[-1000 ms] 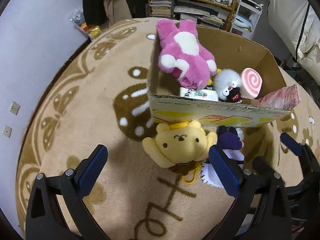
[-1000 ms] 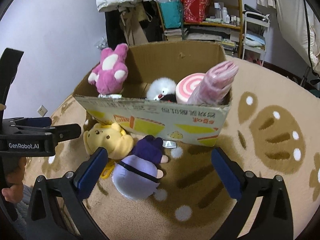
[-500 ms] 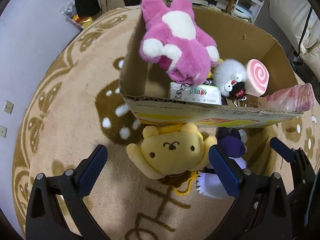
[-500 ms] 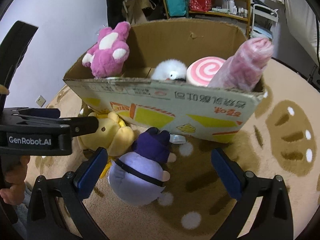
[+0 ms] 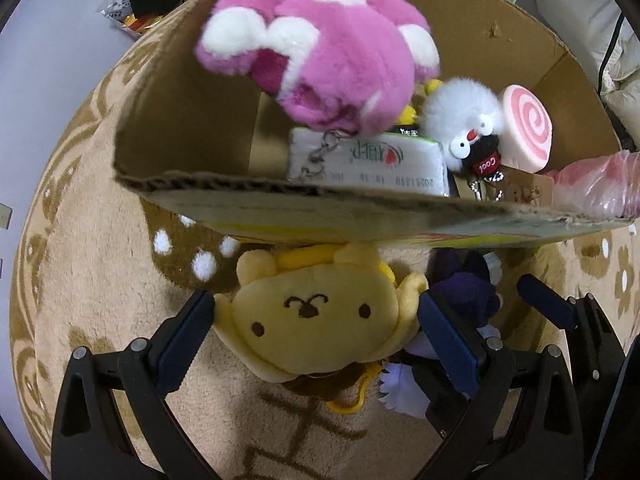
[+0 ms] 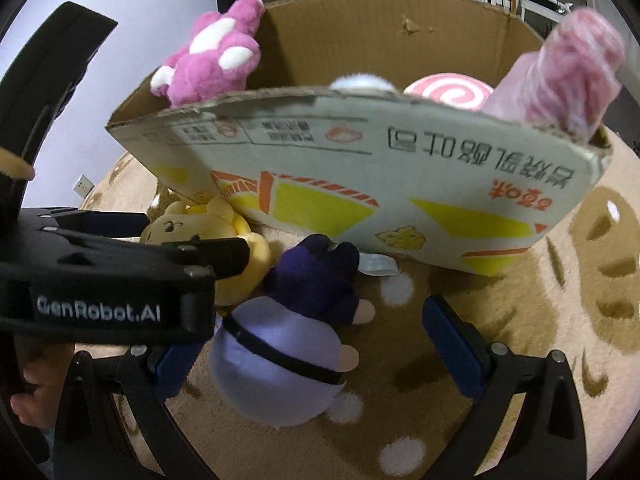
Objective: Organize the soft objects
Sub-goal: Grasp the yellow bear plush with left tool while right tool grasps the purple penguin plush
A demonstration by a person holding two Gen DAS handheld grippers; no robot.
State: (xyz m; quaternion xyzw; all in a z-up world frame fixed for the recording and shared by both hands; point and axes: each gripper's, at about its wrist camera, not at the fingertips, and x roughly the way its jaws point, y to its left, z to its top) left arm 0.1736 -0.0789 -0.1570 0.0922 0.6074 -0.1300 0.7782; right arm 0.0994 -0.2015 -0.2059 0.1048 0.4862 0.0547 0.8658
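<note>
Left wrist view: the left gripper (image 5: pixel 316 322) stands apart, astride the yellow plush dog (image 5: pixel 316 320) lying against the printed cardboard box (image 5: pixel 360 216); light, squashy, best pinched across its head. Right wrist view: the right gripper (image 6: pixel 312 350) gapes around the lilac-and-purple plush doll (image 6: pixel 280 360) before that box (image 6: pixel 400 184); take its round body.

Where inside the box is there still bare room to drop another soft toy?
The cardboard box has bare floor at its left end, between the left wall and the white packet, though the pink plush overhangs it. The right half is crowded: white fluffy toy, swirl cushion, pink bag.
</note>
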